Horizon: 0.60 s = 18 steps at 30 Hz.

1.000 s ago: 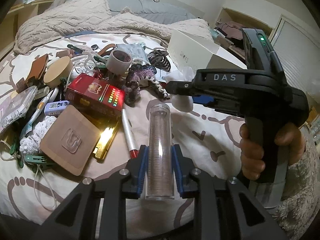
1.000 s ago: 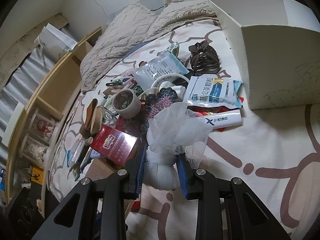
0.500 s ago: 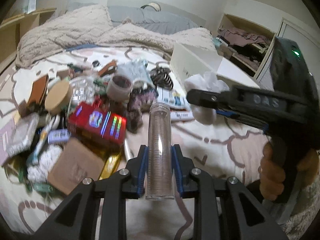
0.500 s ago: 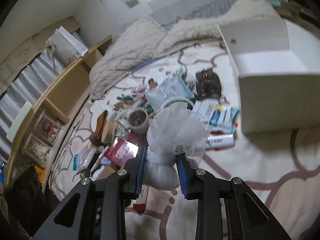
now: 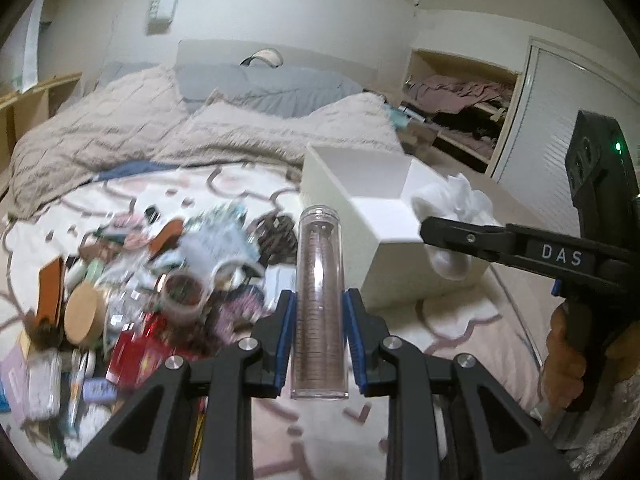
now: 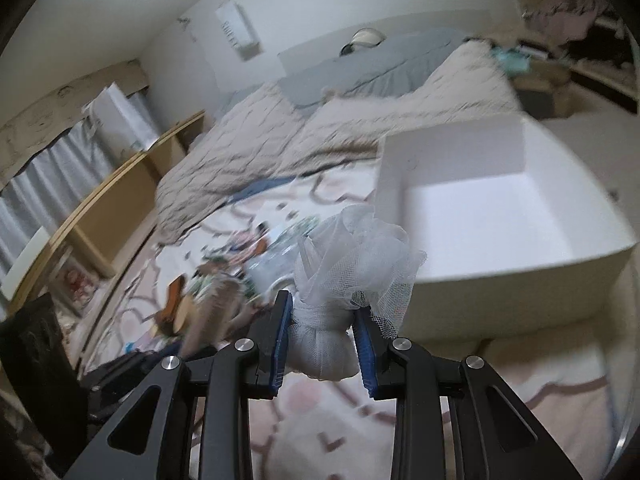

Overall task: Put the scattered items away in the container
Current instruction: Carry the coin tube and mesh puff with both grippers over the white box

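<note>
A: Any lettering legible?

B: One item. White capitals "DAS" stand on a small dark plate on the side of the right gripper (image 5: pixel 448 236), as the left wrist view shows it.

A: The packets and boxes in the scattered pile (image 5: pixel 160 280)?

B: Motion blur; print is there on a red box (image 5: pixel 136 352) and a pale packet (image 5: pixel 224 240), none of it readable.

A: The white box (image 6: pixel 500 216)?

B: No readable mark on its walls in either view.

A: Right wrist view?

B: Nothing legible there.
</note>
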Available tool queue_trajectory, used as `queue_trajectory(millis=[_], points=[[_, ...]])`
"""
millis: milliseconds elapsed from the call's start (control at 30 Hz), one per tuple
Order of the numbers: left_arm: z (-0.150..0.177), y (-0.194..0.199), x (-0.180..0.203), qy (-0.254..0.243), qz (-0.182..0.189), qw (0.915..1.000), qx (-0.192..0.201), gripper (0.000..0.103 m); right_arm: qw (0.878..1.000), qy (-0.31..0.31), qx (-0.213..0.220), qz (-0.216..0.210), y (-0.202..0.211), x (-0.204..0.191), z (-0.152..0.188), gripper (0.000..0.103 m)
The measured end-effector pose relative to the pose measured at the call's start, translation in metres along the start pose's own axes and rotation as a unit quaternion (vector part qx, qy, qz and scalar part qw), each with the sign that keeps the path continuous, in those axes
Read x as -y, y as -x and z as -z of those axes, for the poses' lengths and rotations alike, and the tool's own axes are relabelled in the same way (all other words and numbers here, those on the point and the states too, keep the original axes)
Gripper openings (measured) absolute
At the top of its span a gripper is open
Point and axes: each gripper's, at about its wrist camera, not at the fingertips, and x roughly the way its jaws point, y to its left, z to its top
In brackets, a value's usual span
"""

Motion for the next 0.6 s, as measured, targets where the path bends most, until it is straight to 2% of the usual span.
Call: queue_trajectory(millis=[100,200,333,600], points=[[-0.016,-0.005,0.011,-0.011,0.007,0.9998,0.014,0.025,1.0,0.003,0.014,0.023,0.009,0.014,-0.012,0.031],[-0.034,-0.01,0.023,-0.023,0.022,0.9991,0.027,0.025,1.0,-0.01,0.011,0.026,0.011,0.036,-0.024,0.03],[-0.054,-0.02,0.038,-0.032,0.037,0.9981,0.038,0.025,0.998,-0.011,0.017,0.054,0.009,0.058,-0.036,0.031],[-0.085,-0.058,0.068,-0.059,0.037,0.9964,0.048,0.025,0.994,-0.004,0.019,0.11,-0.012,0.096,-0.062,0.03]])
